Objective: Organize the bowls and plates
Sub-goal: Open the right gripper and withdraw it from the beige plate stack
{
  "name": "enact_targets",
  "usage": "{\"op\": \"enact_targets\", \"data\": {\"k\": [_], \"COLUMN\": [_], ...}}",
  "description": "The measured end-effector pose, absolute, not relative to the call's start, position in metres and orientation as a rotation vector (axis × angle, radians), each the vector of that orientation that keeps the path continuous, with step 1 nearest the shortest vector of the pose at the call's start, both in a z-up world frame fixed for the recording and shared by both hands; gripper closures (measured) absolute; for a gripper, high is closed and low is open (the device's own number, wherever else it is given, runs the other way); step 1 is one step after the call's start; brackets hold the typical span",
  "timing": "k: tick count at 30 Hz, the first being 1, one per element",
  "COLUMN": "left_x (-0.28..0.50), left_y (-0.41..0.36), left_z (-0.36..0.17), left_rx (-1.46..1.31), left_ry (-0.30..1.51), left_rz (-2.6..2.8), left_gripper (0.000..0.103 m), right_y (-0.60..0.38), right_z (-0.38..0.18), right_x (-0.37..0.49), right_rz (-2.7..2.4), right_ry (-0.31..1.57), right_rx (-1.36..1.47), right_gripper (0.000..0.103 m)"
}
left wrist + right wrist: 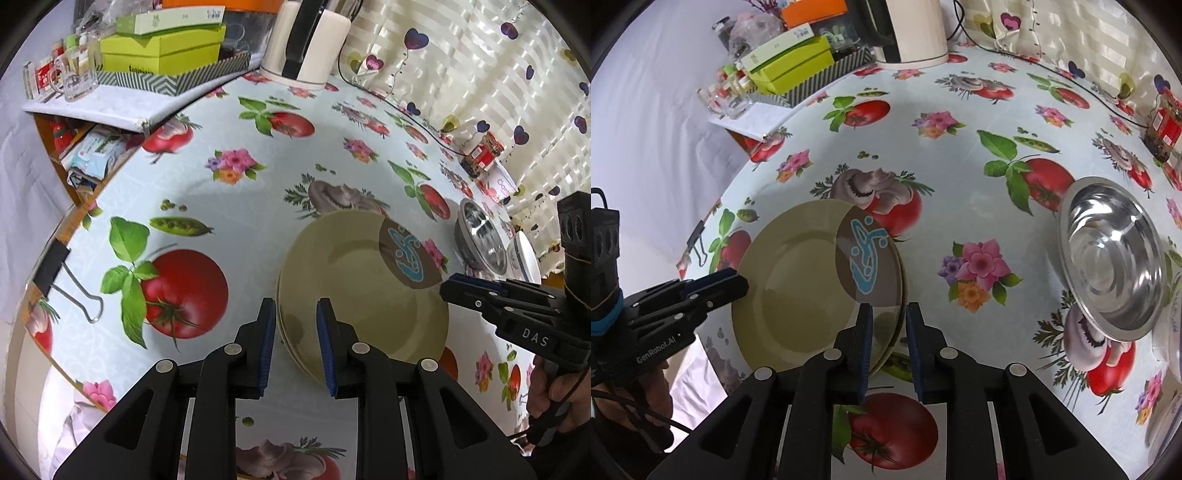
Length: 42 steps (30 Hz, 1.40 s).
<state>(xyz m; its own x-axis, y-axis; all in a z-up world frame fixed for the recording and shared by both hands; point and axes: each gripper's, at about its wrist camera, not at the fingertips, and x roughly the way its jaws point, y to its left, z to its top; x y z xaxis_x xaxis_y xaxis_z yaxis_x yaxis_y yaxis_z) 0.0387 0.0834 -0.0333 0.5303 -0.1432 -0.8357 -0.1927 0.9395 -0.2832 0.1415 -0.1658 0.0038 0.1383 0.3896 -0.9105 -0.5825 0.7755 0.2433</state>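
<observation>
The left hand-held gripper (295, 314) stands partly open, its pads astride the near rim of the stacked olive plates (354, 288) at lower centre, not pressing. The right hand-held gripper (888, 317) straddles the opposite rim, narrowly parted. A steel bowl (1115, 258) sits on the worktop (960, 177) at the right.

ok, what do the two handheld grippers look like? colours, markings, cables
Both are matte black with blue finger pads and silver pivot pins. The right gripper carries white "DAS" lettering. The left gripper reads "GenRobot.AI", has a blue band round its body and black cables trailing below.
</observation>
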Motion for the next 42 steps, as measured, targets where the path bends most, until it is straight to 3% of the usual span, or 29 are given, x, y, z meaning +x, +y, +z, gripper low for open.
{"op": "enact_targets", "data": {"k": [18, 42], "left_x": [0.044, 0.069], "left_y": [0.053, 0.008], "left_z": [0.009, 0.026], "left_rx": [-0.318, -0.271], "left_ry": [0.942, 0.926], "left_rz": [-0.041, -0.162], "left_gripper": [0.080, 0.080], "right_y": [-0.213, -0.272], "right_z": [0.061, 0.069], "right_x": [0.124, 0.129], "right_rz": [0.686, 0.577], "right_ry": [1.104, 1.047], "right_rx": [-0.099, -0.022], "right_gripper": [0.069, 0.065]}}
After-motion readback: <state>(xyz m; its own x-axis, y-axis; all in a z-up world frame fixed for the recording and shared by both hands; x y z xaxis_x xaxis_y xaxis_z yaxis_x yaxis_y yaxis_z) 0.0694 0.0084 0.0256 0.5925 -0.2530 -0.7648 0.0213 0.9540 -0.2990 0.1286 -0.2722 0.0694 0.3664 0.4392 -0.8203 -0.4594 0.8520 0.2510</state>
